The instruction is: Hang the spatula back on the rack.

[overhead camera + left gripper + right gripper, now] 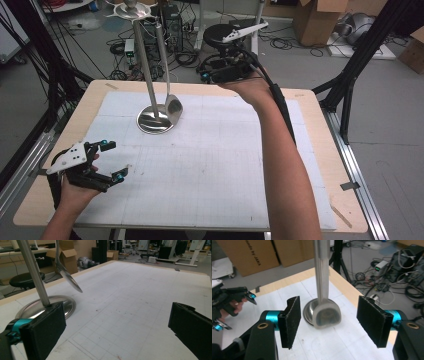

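Steel spatula (325, 312) btwn right tool (329, 322) pads, blade face clearer there.

Stand base (150, 123): round, shiny metal disc, flat on the white gridded sheet of the worktop (210, 165), left of centre toward the far edge.
Stand pole (145, 67): bare metal rod rising from the base, leaning slightly.
Spoon (172, 107): large, polished metal, hanging bowl-down with its long handle running up beside the pole.
Spoon bowl: tilted, just above the base's right rim; contact cannot be told.
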A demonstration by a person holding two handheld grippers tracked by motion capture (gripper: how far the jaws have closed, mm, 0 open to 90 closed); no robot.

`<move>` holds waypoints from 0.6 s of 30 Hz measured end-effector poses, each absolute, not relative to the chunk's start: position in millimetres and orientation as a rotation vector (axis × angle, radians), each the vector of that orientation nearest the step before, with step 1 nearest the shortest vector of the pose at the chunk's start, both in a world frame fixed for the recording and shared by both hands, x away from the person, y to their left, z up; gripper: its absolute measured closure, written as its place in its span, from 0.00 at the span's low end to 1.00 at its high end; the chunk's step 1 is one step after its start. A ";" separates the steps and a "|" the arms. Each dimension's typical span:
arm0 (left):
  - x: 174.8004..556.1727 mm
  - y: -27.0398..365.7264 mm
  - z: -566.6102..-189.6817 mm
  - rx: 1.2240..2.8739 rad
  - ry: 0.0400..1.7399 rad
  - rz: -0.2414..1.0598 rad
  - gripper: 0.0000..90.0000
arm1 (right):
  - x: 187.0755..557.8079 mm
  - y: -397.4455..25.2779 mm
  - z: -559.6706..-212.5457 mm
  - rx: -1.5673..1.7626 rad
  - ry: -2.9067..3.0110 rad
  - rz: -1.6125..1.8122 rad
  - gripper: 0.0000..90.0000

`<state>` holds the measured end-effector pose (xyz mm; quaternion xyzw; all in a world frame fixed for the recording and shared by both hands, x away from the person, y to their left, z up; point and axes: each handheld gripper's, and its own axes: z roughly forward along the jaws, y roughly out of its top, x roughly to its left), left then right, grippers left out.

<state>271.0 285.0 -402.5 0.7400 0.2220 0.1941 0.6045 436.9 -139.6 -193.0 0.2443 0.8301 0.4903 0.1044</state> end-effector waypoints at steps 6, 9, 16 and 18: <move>270.9 285.0 -402.7 1.714 0.519 0.448 0.02 | 427.4 -165.9 -193.2 0.749 2.415 1.473 0.39; 270.8 285.1 -402.7 1.713 0.521 0.448 0.02 | 421.3 -173.4 -192.7 0.736 2.411 1.479 0.38; 271.4 285.3 -402.7 1.710 0.518 0.449 0.02 | 402.4 -188.5 -193.2 0.701 2.400 1.477 0.36; 271.3 285.0 -402.8 1.709 0.519 0.447 0.02 | 398.1 -193.3 -197.4 0.707 2.397 1.482 0.36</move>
